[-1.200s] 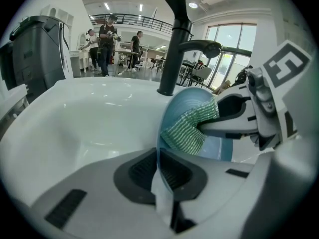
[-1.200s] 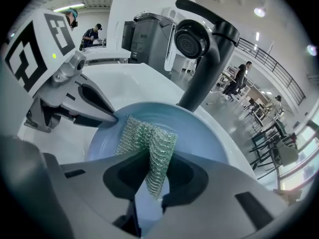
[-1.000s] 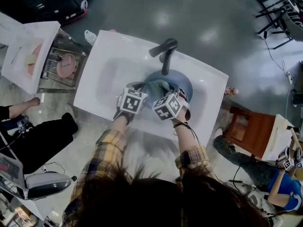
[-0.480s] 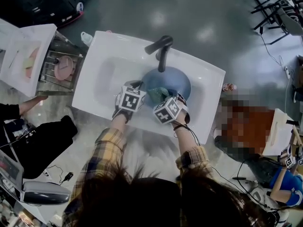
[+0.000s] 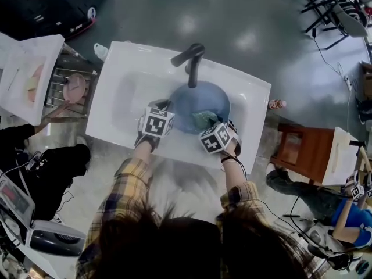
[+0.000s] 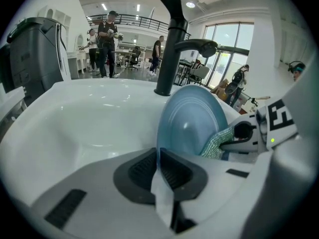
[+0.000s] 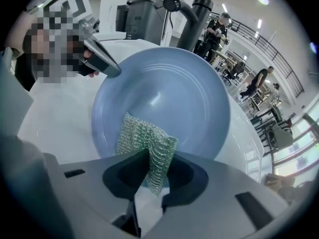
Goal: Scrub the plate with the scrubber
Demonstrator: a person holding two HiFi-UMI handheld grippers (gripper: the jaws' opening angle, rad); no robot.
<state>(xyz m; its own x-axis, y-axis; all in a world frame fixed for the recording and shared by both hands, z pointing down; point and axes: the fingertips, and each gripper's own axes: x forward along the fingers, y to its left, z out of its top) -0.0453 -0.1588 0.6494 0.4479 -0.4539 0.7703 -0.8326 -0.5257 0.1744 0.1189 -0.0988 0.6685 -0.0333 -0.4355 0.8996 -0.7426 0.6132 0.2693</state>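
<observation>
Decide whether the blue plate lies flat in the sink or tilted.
Tilted. The left gripper clamps the plate by its rim, and in that gripper's view it stands at a slant, facing the scrubber in the right gripper.

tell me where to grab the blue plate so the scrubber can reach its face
Pinch the thin rim on its left edge, coming in edge-on, one jaw on each face. The plate stands tilted in the sink, so only its rim can be pinched; the left hand-held gripper is shut on it there. That likely leaves the face free for the scrubber in the right hand-held gripper.
</observation>
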